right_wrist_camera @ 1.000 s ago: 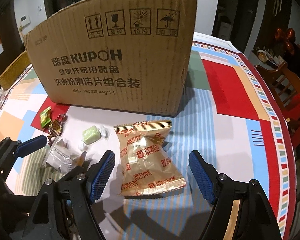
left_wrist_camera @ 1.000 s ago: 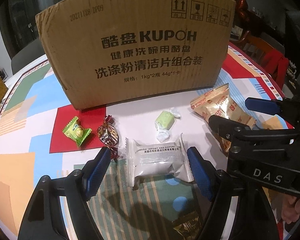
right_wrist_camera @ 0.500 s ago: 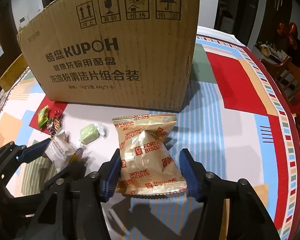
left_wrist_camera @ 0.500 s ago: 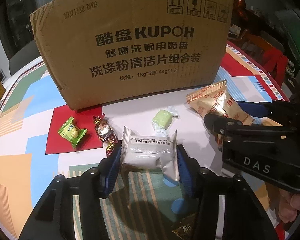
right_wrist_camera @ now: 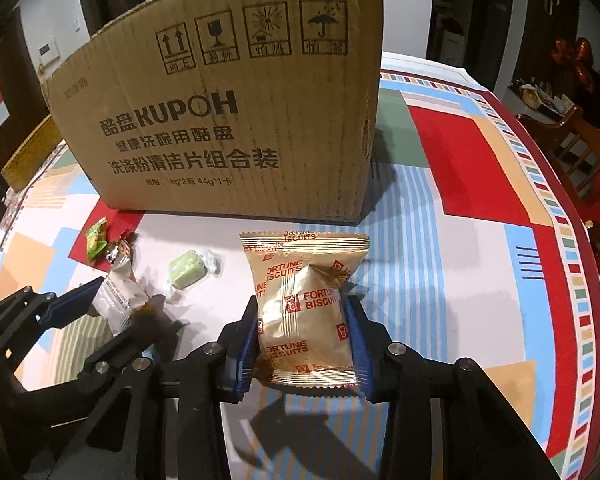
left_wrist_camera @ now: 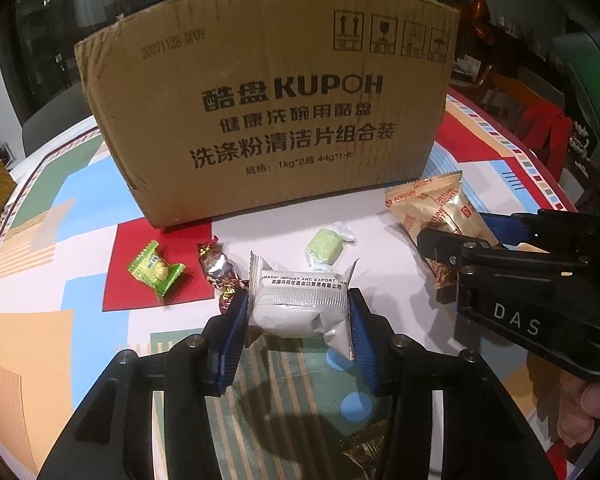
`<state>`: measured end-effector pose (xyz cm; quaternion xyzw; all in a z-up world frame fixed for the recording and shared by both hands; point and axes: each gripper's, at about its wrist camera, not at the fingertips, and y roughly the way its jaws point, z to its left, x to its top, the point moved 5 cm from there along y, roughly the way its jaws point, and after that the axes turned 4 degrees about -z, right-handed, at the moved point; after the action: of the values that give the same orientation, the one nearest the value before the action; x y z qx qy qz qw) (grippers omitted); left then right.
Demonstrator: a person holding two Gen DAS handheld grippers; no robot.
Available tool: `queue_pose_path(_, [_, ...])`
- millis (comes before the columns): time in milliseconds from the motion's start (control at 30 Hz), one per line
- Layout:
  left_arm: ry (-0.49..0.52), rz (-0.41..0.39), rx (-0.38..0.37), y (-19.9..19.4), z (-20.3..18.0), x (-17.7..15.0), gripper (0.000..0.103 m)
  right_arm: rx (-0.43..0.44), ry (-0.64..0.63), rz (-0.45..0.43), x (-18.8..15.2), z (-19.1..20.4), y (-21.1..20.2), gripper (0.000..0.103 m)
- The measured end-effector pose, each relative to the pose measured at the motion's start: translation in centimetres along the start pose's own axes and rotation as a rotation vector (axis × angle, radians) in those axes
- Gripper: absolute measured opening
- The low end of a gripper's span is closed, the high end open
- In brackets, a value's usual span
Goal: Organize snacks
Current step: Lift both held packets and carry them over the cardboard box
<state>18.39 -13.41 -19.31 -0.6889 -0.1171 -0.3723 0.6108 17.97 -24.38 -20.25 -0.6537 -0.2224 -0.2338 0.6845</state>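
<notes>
The left hand-held gripper (left_wrist_camera: 298, 322) has just been closing and pinches the white snack packet (left_wrist_camera: 300, 304); the right hand-held gripper (right_wrist_camera: 304, 340) likewise pinches the Fortune Biscuits pack (right_wrist_camera: 306, 308). Both lie on the bench (right_wrist_camera: 460, 280), the cardboard box (left_wrist_camera: 268, 112) straight ahead, beyond them

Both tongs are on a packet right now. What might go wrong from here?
1. The left tongs have just been closing on the white packet, which already bulges; its contents may get crushed.
2. The right tongs have also been closing, on the gold biscuit packet; biscuits may crack.
3. The cardboard box has tall walls, so lifted packets may catch its rim.
</notes>
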Motion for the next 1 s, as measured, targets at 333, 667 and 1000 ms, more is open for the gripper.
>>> queue_pose_path(333, [-0.009, -0.047, 0.008, -2.3, 0.6, 0.8, 0.047, -0.005, -0.005, -0.042, 0.6, 0.8, -2.4, 0.041])
queue_pose_path(667, [-0.025, -0.097, 0.024, -4.6, 1.6, 2.0, 0.047, -0.009, -0.009, -0.082, 1.5, 1.1, -4.4, 0.041])
queue_pose_path(1000, [-0.037, -0.139, 0.034, -6.5, 2.4, 3.6, 0.047, -0.011, -0.019, -0.121, 2.5, 1.5, -6.4, 0.041])
